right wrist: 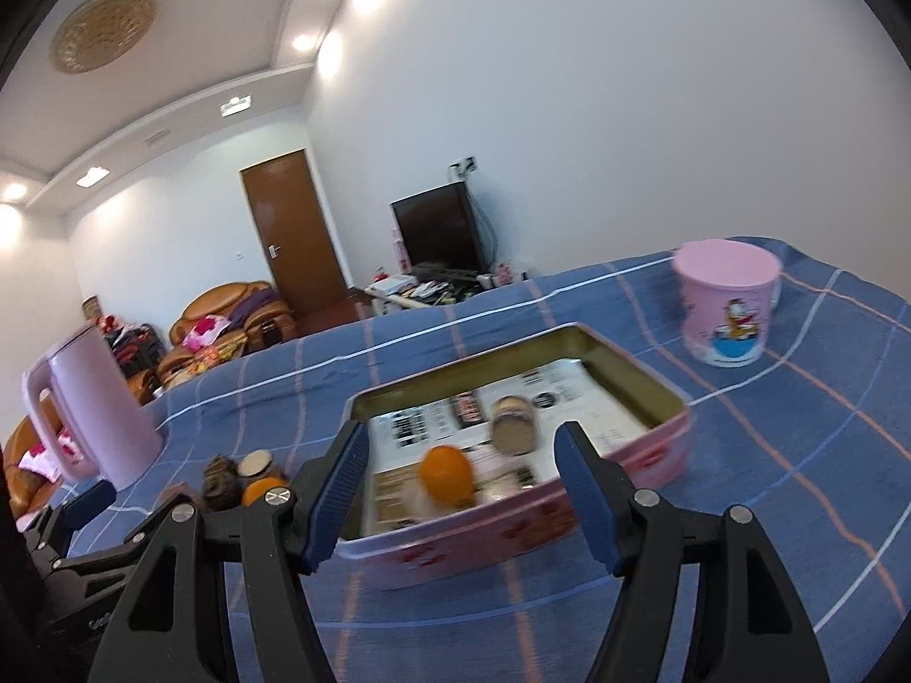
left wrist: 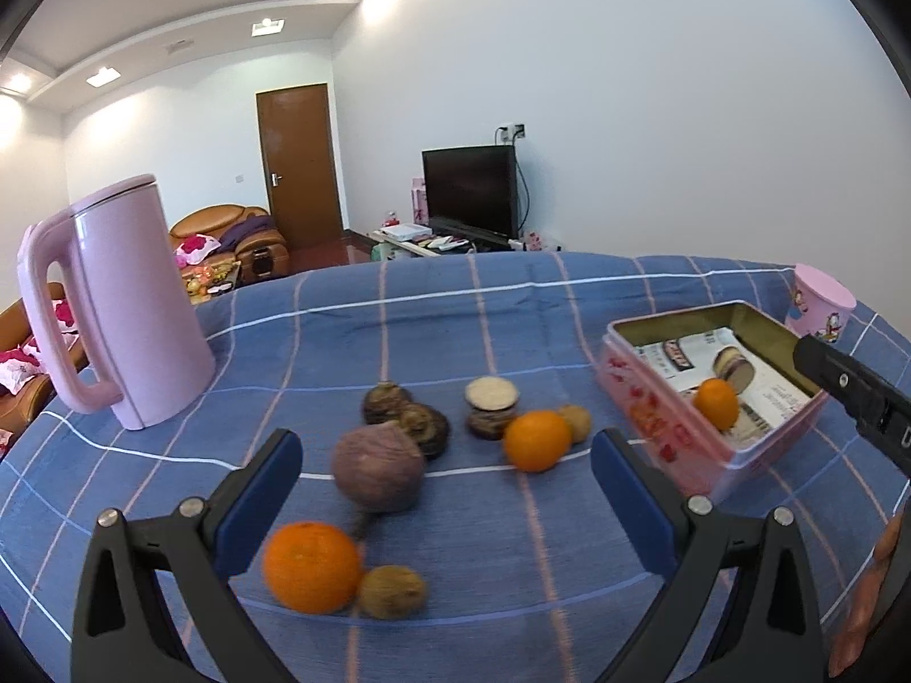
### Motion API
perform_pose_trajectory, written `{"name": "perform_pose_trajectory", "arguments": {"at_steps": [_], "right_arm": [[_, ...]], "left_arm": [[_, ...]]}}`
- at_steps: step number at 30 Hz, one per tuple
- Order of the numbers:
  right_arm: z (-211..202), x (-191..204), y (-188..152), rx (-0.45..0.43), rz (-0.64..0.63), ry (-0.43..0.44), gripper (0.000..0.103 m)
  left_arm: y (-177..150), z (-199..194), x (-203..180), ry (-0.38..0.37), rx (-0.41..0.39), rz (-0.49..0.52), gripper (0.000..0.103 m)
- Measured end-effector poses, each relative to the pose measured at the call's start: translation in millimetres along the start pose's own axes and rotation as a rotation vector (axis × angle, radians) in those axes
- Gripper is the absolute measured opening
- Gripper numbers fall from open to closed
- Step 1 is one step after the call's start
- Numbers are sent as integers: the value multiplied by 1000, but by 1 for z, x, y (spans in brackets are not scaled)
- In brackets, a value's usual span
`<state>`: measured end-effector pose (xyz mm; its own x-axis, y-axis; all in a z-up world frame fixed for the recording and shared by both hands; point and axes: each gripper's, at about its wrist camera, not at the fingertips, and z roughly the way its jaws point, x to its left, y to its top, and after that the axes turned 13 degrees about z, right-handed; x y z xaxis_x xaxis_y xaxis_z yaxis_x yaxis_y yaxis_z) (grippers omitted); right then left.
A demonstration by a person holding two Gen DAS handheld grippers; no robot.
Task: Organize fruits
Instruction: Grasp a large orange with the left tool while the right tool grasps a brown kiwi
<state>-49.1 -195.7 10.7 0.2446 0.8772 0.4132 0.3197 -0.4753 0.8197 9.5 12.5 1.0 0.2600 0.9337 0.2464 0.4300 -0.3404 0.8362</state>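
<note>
Currently, one orange [right wrist: 445, 473] and a cut piece lie in the tin [right wrist: 643, 458] — two oranges and other produce remain on the bench [left wrist: 484, 540]. Both grippers, left gripper [left wrist: 447, 489] and right gripper [right wrist: 464, 489], are open and empty.

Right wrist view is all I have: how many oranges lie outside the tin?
Observer: Two lie on the cloth: the near orange and the far orange.
Operator: Is the left tool gripping anything?
Observer: No, the left tool is open with nothing in its grip.
Operator: Anything else loose near it?
Observer: A round purple item lies just beyond the near orange.
</note>
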Motion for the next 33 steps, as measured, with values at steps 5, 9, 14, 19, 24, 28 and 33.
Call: {"name": "perform_pose_trajectory", "arguments": {"at_steps": [5,9,14,19,24,28,33], "right_arm": [[9,26,-12,46,-40,45,69],[16,45,-21,90,-72,79,69],[25,70,-34,162,-132,120,69],[45,103,-55,294,-231,146,69],[52,133,-77,417,-297,261,69],[53,156,-96,482,-383,303,54],[63,165,-110,569,-408,316,45]], "left_arm": [[-6,5,20,9,22,23,103],[-9,7,47,28,33,2,103],[-15,10,89,46,43,-68,103],[-21,13,126,80,48,-125,103],[-26,18,145,84,66,-152,103],[-27,21,149,61,81,-164,103],[-27,16,149,42,81,-157,103]]}}
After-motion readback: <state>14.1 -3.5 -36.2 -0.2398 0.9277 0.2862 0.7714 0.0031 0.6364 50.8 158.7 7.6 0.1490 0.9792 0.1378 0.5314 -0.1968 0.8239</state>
